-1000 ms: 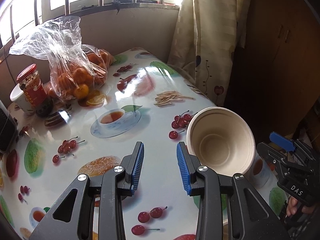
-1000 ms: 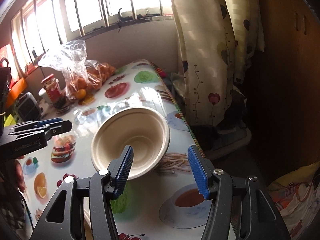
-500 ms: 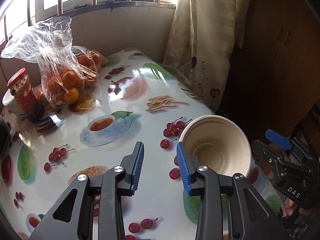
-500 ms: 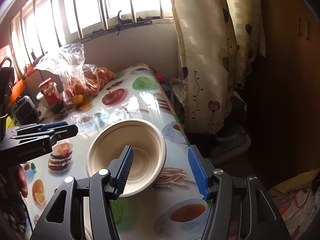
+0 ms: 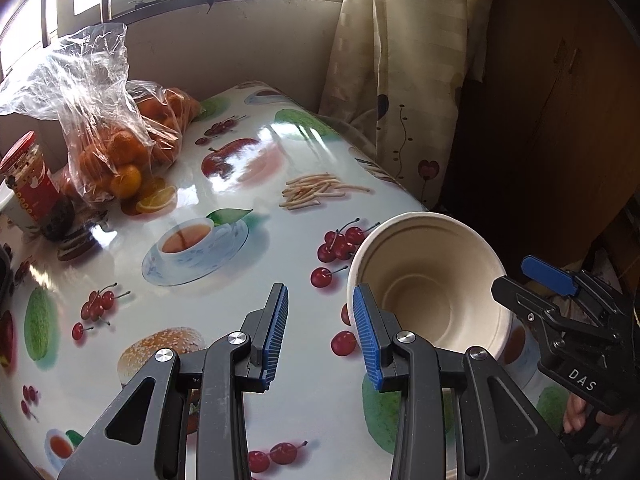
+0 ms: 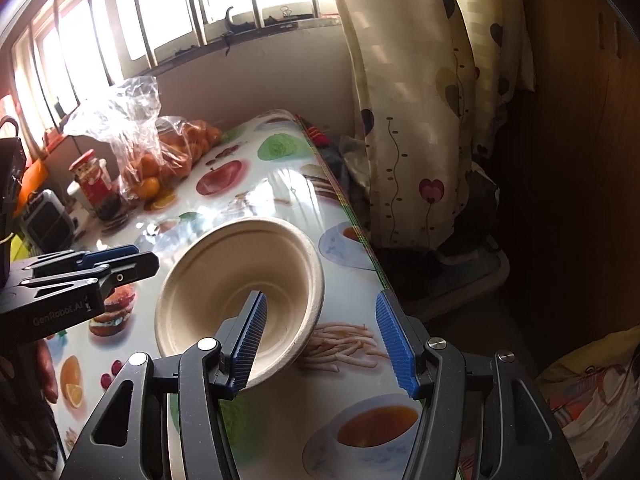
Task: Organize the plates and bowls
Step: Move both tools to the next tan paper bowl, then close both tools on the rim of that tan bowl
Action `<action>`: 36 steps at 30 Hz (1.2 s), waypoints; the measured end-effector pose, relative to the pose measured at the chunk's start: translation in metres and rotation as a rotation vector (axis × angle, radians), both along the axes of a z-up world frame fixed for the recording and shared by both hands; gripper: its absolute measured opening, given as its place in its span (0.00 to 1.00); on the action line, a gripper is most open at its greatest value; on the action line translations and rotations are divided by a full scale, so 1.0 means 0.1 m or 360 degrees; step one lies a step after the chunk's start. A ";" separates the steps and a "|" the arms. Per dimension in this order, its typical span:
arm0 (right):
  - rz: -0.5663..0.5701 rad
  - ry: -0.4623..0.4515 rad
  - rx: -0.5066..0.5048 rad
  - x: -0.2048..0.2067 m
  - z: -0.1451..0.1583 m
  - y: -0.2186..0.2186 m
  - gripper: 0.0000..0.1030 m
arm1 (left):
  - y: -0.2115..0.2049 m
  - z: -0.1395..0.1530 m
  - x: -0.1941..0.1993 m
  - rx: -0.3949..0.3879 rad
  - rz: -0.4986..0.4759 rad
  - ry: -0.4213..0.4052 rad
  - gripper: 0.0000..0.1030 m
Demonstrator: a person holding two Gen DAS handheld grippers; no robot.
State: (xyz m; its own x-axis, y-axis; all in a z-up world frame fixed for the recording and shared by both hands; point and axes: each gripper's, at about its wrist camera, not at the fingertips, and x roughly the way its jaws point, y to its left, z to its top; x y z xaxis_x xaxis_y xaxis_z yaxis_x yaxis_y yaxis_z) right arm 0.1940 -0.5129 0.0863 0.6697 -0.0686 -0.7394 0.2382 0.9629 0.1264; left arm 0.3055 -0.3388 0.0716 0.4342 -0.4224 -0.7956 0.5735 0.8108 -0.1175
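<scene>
A: What is sitting at the left?

B: The left gripper (image 5: 320, 328), jaws parted and holding nothing, is hovering over the fruit-printed glossy tablecloth (image 5: 248, 208).

A: And rightward?

B: The beige moulded-pulp bowl (image 6: 244, 280) is tilting near the table's right edge. The right gripper (image 6: 324, 340) is gaping around its rim, gripping nothing. Next, I judge, it needs closing on that rim.

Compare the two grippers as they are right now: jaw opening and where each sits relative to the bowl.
The right gripper stands wider open than the left gripper, though both are open.
The right gripper straddles the bowl rim, one finger over the inside and one outside; the left gripper sits beside the bowl, only printed tablecloth between its fingers.
Both have black frames and blue ribbed pads, and neither grips anything.
</scene>
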 end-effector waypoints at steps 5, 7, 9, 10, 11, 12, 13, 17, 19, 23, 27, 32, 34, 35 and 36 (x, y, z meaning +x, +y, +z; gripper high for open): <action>0.0010 0.0007 0.0020 0.02 -0.04 -0.01 0.55 | -0.03 -0.05 0.00 0.0017 -0.0007 0.0004 0.34; 0.0016 0.0010 0.0026 0.03 -0.05 -0.01 0.55 | -0.05 -0.07 0.01 0.0020 -0.0007 0.0015 0.34; 0.0016 0.0015 0.0030 0.04 -0.07 0.00 0.55 | -0.05 -0.08 0.02 0.0020 0.0001 0.0022 0.34; 0.0017 0.0017 0.0032 0.04 -0.07 0.00 0.55 | -0.05 -0.09 0.01 0.0023 -0.0001 0.0019 0.34; 0.0017 0.0017 0.0034 0.04 -0.07 0.00 0.55 | -0.06 -0.09 0.01 0.0029 -0.0004 0.0018 0.34; 0.0017 0.0015 0.0036 0.04 -0.08 0.00 0.55 | -0.06 -0.10 0.01 0.0032 -0.0006 0.0023 0.34; 0.0016 0.0014 0.0040 0.04 -0.08 0.01 0.55 | -0.06 -0.11 0.02 0.0031 -0.0009 0.0030 0.34; 0.0011 0.0023 0.0040 0.06 -0.09 0.01 0.49 | -0.08 -0.14 0.02 0.0036 -0.0015 0.0044 0.34; 0.0009 0.0021 0.0042 0.06 -0.09 0.01 0.48 | -0.08 -0.15 0.03 0.0032 -0.0014 0.0052 0.34; 0.0010 0.0023 0.0039 0.06 -0.09 0.01 0.43 | -0.09 -0.15 0.03 0.0018 -0.0014 0.0065 0.29; 0.0014 0.0025 0.0044 0.05 -0.10 0.01 0.39 | -0.09 -0.16 0.03 0.0017 -0.0013 0.0079 0.25; 0.0015 0.0028 0.0046 0.06 -0.12 0.01 0.36 | -0.10 -0.17 0.03 0.0018 -0.0016 0.0081 0.21; 0.0013 0.0029 0.0044 0.06 -0.12 0.01 0.34 | -0.10 -0.17 0.03 0.0017 -0.0019 0.0083 0.21; 0.0013 0.0029 0.0046 0.06 -0.12 0.01 0.33 | -0.10 -0.17 0.03 0.0015 -0.0020 0.0084 0.21; 0.0013 0.0028 0.0047 0.06 -0.12 0.02 0.33 | -0.10 -0.17 0.03 0.0015 -0.0023 0.0084 0.21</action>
State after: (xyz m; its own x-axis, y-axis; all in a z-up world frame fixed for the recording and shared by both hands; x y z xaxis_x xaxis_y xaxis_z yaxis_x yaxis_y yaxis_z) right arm 0.1997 -0.5113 0.0742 0.6570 -0.0409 -0.7528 0.2328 0.9607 0.1509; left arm 0.3087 -0.3491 0.0542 0.3857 -0.4208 -0.8211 0.5785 0.8036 -0.1402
